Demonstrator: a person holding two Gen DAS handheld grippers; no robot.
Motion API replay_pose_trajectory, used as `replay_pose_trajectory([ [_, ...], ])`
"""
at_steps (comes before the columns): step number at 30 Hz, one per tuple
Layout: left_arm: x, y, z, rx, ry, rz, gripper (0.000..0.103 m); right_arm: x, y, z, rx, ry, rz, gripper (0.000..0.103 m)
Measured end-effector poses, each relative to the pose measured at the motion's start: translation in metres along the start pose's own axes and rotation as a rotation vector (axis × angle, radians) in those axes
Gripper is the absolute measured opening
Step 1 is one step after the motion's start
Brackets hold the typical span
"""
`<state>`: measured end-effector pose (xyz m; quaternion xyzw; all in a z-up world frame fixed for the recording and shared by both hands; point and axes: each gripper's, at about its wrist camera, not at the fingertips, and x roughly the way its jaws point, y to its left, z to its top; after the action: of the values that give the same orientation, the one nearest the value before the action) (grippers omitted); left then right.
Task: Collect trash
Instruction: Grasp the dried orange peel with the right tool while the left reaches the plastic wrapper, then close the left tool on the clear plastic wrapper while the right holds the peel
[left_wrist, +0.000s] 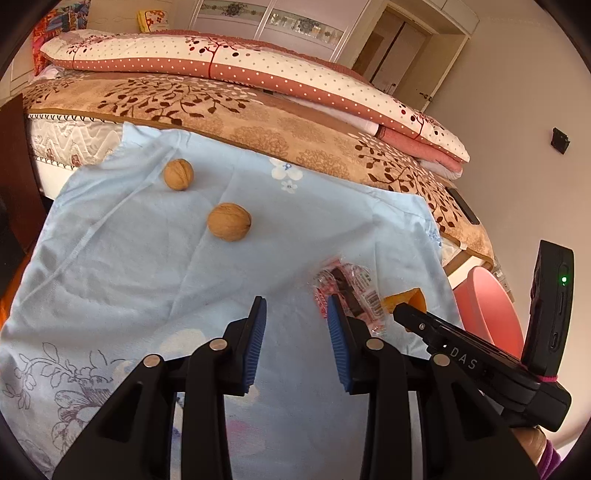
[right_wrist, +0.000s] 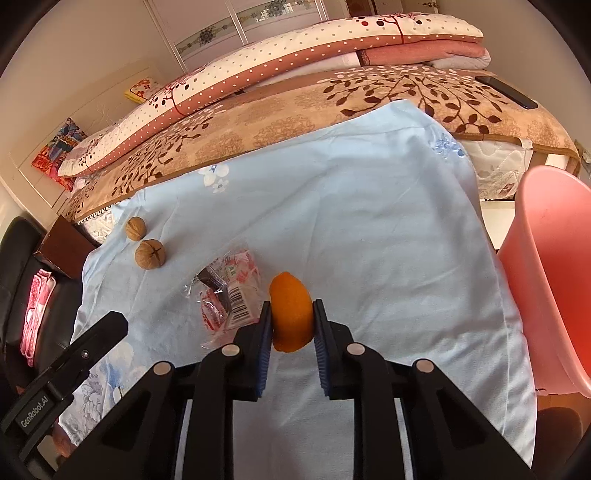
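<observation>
Right gripper (right_wrist: 291, 314) was clamped on a piece of orange peel (right_wrist: 291, 314), both blue pads pressed against its sides; the peel stood on end between the fingers, its lower tip at or just above the pale blue cloth (right_wrist: 351, 206). Contact with the cloth could not be judged.

Left gripper (left_wrist: 297, 325) was held with jaws apart and nothing between them, over bare cloth. Its right-hand pad (left_wrist: 338, 332) sat just in front of a crumpled clear-and-red plastic wrapper (left_wrist: 351, 291), which lay flat on the cloth. In the right wrist view the wrapper (right_wrist: 231, 291) lay just left of the peel, barcode facing up.

Two walnuts (left_wrist: 229, 221) rested farther back on the cloth, close to each other and well apart from the wrapper.

A pink plastic bin (right_wrist: 554, 277) stood off the right edge of the cloth, below surface level. Behind the cloth lay a bed with a brown leaf-patterned blanket (right_wrist: 295, 107) and folded quilts on top.
</observation>
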<state>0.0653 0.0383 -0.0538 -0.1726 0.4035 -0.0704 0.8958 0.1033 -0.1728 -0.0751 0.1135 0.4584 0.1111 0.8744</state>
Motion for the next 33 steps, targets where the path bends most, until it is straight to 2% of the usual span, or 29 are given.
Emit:
replay_pose_trajectory([
  [4, 0.017, -0.008, -0.002, -0.02, 0.08, -0.042, 0.034, -0.007, -0.011, -0.004, 0.014, -0.014, -0.001, 0.017],
  [8, 0.034, -0.02, -0.003, -0.019, 0.127, -0.04, 0.034, -0.012, -0.021, -0.008, 0.028, -0.02, 0.001, 0.017],
  [14, 0.058, -0.035, -0.005, 0.01, 0.134, 0.064, 0.034, -0.018, -0.034, -0.013, 0.042, -0.029, 0.003, 0.017],
  [22, 0.068, -0.052, -0.008, 0.053, 0.115, 0.116, 0.034, -0.025, -0.046, -0.015, 0.038, -0.047, 0.003, 0.017],
  [23, 0.069, -0.053, -0.009, 0.061, 0.114, 0.116, 0.03, -0.025, -0.047, -0.015, 0.039, -0.048, 0.005, 0.017],
  [24, 0.07, -0.055, -0.01, 0.064, 0.124, 0.106, 0.015, -0.026, -0.048, -0.015, 0.04, -0.049, 0.006, 0.017],
  [26, 0.069, -0.055, -0.01, 0.056, 0.125, 0.101, 0.011, -0.027, -0.05, -0.016, 0.043, -0.049, 0.008, 0.017],
  [27, 0.068, -0.056, -0.01, 0.057, 0.122, 0.096, 0.006, -0.028, -0.051, -0.017, 0.044, -0.049, 0.01, 0.017],
  [33, 0.053, -0.066, -0.008, 0.092, 0.067, 0.064, 0.002, -0.035, -0.054, -0.016, 0.049, -0.068, 0.014, 0.017],
])
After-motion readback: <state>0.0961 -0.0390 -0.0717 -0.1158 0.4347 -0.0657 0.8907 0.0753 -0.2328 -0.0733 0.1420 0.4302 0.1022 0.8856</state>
